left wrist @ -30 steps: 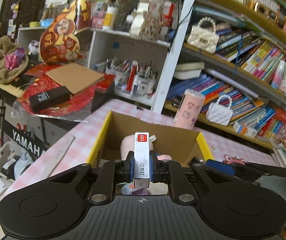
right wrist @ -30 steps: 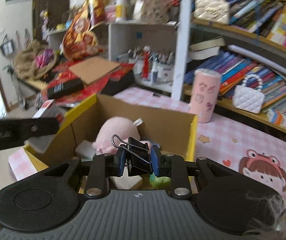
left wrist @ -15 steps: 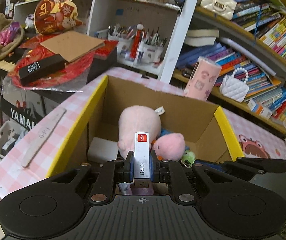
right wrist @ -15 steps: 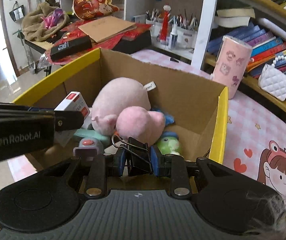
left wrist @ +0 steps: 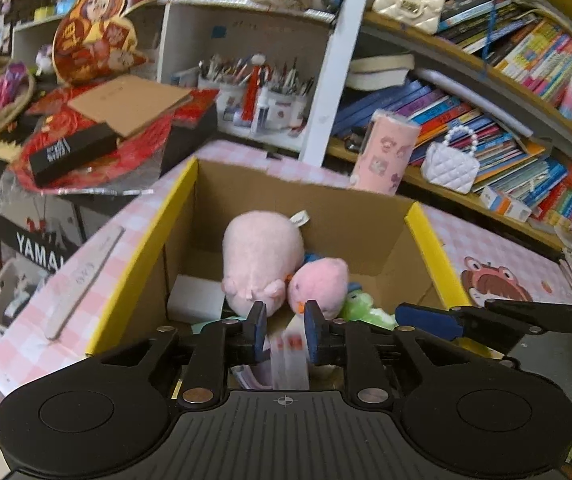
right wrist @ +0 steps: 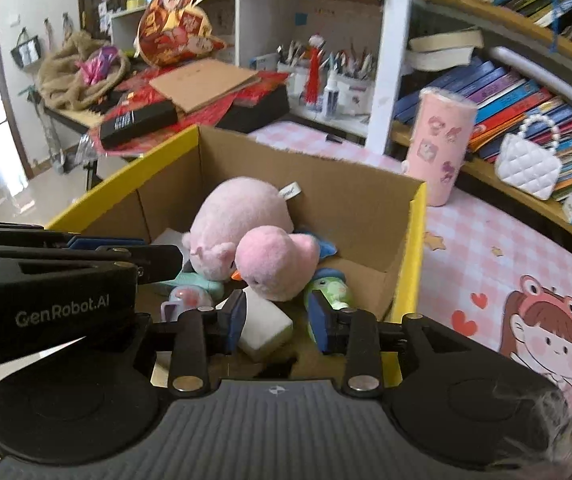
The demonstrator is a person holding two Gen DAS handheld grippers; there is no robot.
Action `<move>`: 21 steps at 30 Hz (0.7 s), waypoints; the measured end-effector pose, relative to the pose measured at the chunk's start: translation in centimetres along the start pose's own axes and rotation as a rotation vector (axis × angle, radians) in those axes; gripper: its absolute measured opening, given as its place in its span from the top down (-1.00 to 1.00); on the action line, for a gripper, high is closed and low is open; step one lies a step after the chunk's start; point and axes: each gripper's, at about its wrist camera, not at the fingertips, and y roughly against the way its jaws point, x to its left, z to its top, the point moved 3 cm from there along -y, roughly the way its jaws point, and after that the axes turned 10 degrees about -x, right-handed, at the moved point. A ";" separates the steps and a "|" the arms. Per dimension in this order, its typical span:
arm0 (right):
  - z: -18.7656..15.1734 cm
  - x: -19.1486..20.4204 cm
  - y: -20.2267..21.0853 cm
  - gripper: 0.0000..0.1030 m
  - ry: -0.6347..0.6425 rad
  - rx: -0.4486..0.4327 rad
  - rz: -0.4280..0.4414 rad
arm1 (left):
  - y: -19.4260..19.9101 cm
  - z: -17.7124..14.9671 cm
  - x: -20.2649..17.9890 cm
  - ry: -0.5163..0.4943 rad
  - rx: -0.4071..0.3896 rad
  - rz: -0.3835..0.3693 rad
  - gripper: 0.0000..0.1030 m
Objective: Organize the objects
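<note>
A cardboard box with yellow rims [left wrist: 141, 264] [right wrist: 410, 256] stands on the pink checked table. In it lie a large pink plush [left wrist: 261, 256] [right wrist: 237, 216], a smaller pink plush [left wrist: 320, 286] [right wrist: 275, 262], a green toy [left wrist: 360, 306] [right wrist: 332, 290] and a white block [right wrist: 265, 328]. My left gripper [left wrist: 285, 332] is open over the box's near side; the white staple box with a red label [left wrist: 290, 360] sits blurred below its fingers, free of them. My right gripper [right wrist: 275, 322] is open and empty over the box. The binder clip is not in sight.
A pink cup [left wrist: 384, 156] [right wrist: 440, 148] stands behind the box. A nail file [left wrist: 85, 280] lies left of the box on the table. Bookshelves with books and white handbags [left wrist: 450, 164] fill the right. A cluttered keyboard stand [left wrist: 65, 148] is at the left.
Both grippers have opened over the box. The staple box has left the left fingers and dropped. The binder clip has left the right fingers and is out of sight.
</note>
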 end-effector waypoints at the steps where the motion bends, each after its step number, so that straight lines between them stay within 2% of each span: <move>1: 0.0 0.0 0.7 0.36 -0.008 -0.012 -0.011 | 0.6 0.1 -0.2 -0.009 -0.012 -0.005 0.53; 6: -0.3 -0.2 5.2 0.34 -0.054 -0.074 -0.068 | 3.9 0.3 -1.5 -0.053 -0.076 -0.025 0.11; 11: -1.6 -0.1 9.7 0.34 -0.103 -0.116 -0.133 | 7.3 -0.2 -2.4 -0.088 -0.109 -0.062 0.05; 14: -2.9 0.0 12.0 0.34 -0.132 -0.131 -0.191 | 9.1 -1.2 -2.9 -0.120 -0.117 -0.067 -0.13; 16: -3.9 -0.1 13.3 0.33 -0.162 -0.130 -0.235 | 10.0 -1.9 -3.0 -0.133 -0.120 -0.063 -0.25; 21: -7.1 -0.6 16.0 0.33 -0.252 -0.103 -0.346 | 11.8 -4.4 -2.9 -0.140 -0.092 -0.062 -0.30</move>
